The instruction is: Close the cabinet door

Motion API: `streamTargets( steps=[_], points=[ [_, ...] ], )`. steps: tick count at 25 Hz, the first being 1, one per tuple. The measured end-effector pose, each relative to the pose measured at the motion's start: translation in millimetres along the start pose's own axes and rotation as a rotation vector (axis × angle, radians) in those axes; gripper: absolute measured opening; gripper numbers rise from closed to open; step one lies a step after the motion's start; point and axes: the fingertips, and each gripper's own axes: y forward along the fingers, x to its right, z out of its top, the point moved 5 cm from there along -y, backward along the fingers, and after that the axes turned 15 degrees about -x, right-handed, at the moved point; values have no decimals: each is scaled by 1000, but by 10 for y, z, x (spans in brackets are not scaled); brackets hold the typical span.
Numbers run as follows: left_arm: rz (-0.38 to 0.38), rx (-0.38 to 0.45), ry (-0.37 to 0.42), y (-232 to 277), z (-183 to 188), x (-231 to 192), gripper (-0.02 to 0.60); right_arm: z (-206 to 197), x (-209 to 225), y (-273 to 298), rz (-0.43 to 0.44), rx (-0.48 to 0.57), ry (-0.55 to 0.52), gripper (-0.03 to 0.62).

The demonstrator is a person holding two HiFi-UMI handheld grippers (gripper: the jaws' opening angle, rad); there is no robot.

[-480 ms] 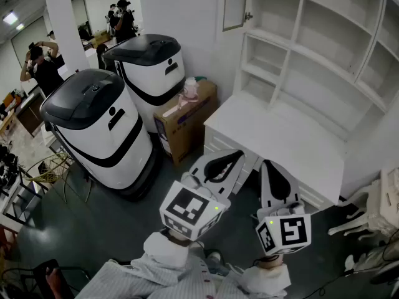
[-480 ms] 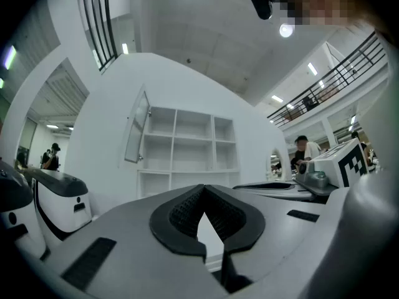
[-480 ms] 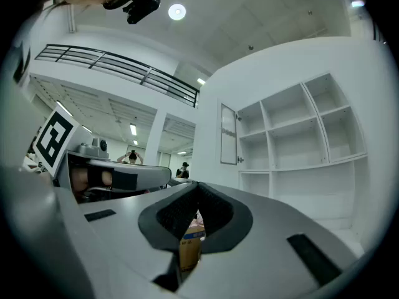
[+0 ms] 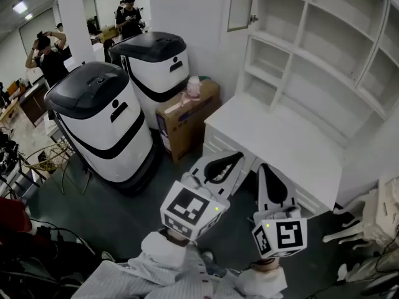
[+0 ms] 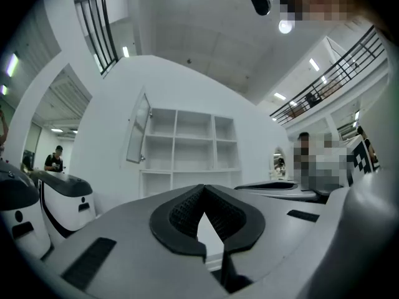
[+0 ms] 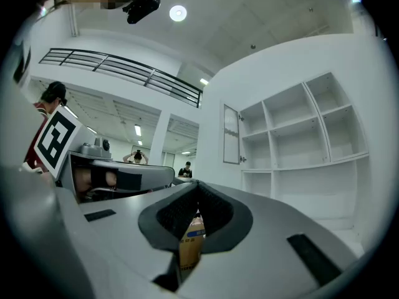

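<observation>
The white cabinet (image 4: 324, 48) of open shelves stands at the upper right. Its narrow glazed door (image 4: 240, 5) is swung open at the cabinet's left edge, with a small knob near its lower corner. Below the white counter (image 4: 280, 142), my left gripper (image 4: 237, 157) and right gripper (image 4: 262, 167) hang side by side, well short of the door. Both are shut with nothing between their pads. In the left gripper view the door (image 5: 138, 129) shows to the left of the shelves (image 5: 193, 142), beyond the gripper (image 5: 202, 189). In the right gripper view the door (image 6: 231, 134) shows above the gripper (image 6: 197, 185).
Two big white and black machines (image 4: 103, 123) (image 4: 153, 67) stand on the floor at the left. A cardboard box (image 4: 187, 120) sits between them and the counter. A white chair (image 4: 368, 217) is at the right edge. People stand at the far back left.
The head view has shifted a little. Both grippers keep much the same places and stay shut. The door has not moved.
</observation>
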Motion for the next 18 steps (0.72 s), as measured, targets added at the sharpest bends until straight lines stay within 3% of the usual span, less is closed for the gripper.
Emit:
streamTargets(
  steps=[8, 18],
  points=[
    [31, 0, 13, 30, 44, 134, 11, -6, 105, -63, 20, 20, -2, 12],
    [85, -8, 4, 247, -7, -179, 11, -58, 251, 288, 54, 21, 7, 12]
  ],
)
